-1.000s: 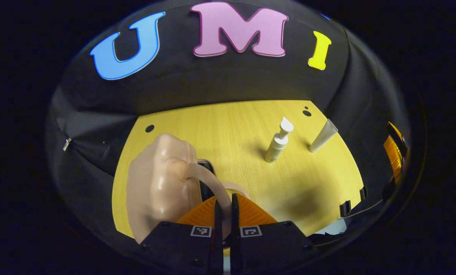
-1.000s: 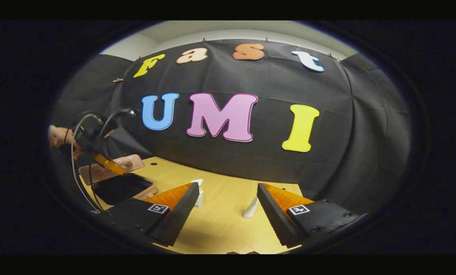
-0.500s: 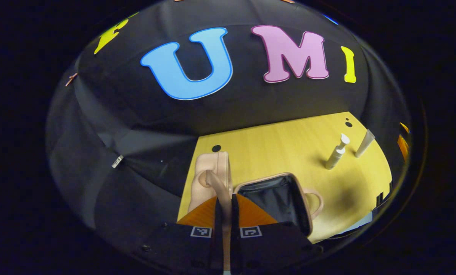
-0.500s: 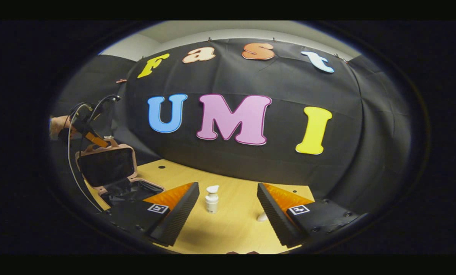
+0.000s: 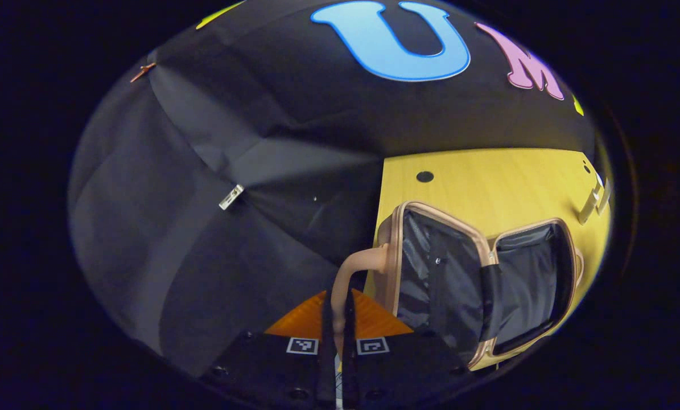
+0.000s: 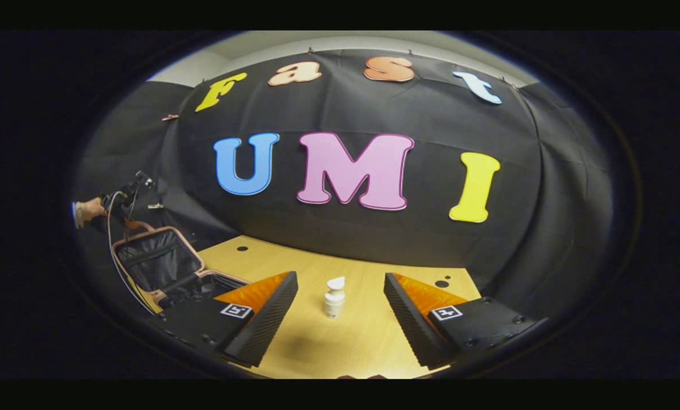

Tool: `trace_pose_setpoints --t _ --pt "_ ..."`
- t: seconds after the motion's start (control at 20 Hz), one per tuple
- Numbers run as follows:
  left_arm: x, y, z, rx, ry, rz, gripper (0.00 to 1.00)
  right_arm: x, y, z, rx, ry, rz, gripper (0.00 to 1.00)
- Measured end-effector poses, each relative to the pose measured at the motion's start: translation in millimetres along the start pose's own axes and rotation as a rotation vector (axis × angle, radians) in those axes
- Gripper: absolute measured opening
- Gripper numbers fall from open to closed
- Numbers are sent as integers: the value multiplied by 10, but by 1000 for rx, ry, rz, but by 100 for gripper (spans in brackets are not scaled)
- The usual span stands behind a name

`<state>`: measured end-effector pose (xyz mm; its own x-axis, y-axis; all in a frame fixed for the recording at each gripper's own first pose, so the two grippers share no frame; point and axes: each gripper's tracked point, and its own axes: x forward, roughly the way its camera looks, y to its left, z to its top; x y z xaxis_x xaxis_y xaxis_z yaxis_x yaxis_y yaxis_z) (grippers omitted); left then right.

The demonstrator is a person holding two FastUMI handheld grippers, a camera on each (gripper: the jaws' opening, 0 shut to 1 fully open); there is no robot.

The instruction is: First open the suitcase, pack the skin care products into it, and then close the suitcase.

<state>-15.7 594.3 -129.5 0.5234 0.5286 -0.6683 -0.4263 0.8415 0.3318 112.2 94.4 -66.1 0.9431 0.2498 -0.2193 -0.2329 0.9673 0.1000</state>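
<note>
On the tabletop [image 5: 487, 176], at its left edge, the suitcase [image 5: 476, 285] lies open, both dark-lined halves spread apart with the pink rim showing around each. In the left gripper view, the left hand-held gripper [image 5: 337, 319] has its fingers pressed together on the suitcase's pink handle [image 5: 351, 273], which curves up from between them to the near half's rim. Far off at the right edge of that view, two pale skin care items stand close together near the tabletop's far corner; they are too small to tell apart.

In the right gripper view, the right hand-held gripper [image 6: 335, 319] is wide open and grips nothing, its fingers raised above the tabletop [image 6: 340, 347]. Between them and farther off, a white pump bottle [image 6: 334, 297] stands upright on the wood. To the left, the suitcase [image 6: 160, 265] shows with its lid tilted up and back, and the left hand-held gripper [image 6: 124, 206] sits at the lid's top edge, held by a hand [image 6: 88, 209] with cables trailing down.
</note>
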Motion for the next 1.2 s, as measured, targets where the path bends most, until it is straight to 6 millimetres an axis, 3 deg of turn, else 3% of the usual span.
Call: trace_pose_setpoints --t 0.2,0.4,0.5,0.7,0.8,0.9,1.0,1.05,1.2 --pt "748 162 -429 -64 82 -54 10 20 -82 -55 18 63 -99 94" --pt "1346 53 -813 -92 179 -98 10 28 -12 -124 83 104 -163 97" --pt "1464 16 -987 -87 223 -87 11 25 26 -138 102 111 -182 98" --pt "1609 125 -1049 -48 234 -40 19 3 12 -207 113 115 -223 98" --pt "1578 315 -843 -16 145 44 58 -11 3 -268 123 118 -236 98" --pt "1355 414 -525 -11 30 104 98 -40 -15 -312 123 116 -248 98" --pt "1129 278 -233 -23 -109 91 97 -88 -43 -339 116 108 -262 98" --pt "917 127 -38 -29 -193 56 97 -120 -61 -357 113 103 -266 98" --pt "108 -572 397 -14 -385 -112 97 -169 -157 -424 92 94 -274 98"
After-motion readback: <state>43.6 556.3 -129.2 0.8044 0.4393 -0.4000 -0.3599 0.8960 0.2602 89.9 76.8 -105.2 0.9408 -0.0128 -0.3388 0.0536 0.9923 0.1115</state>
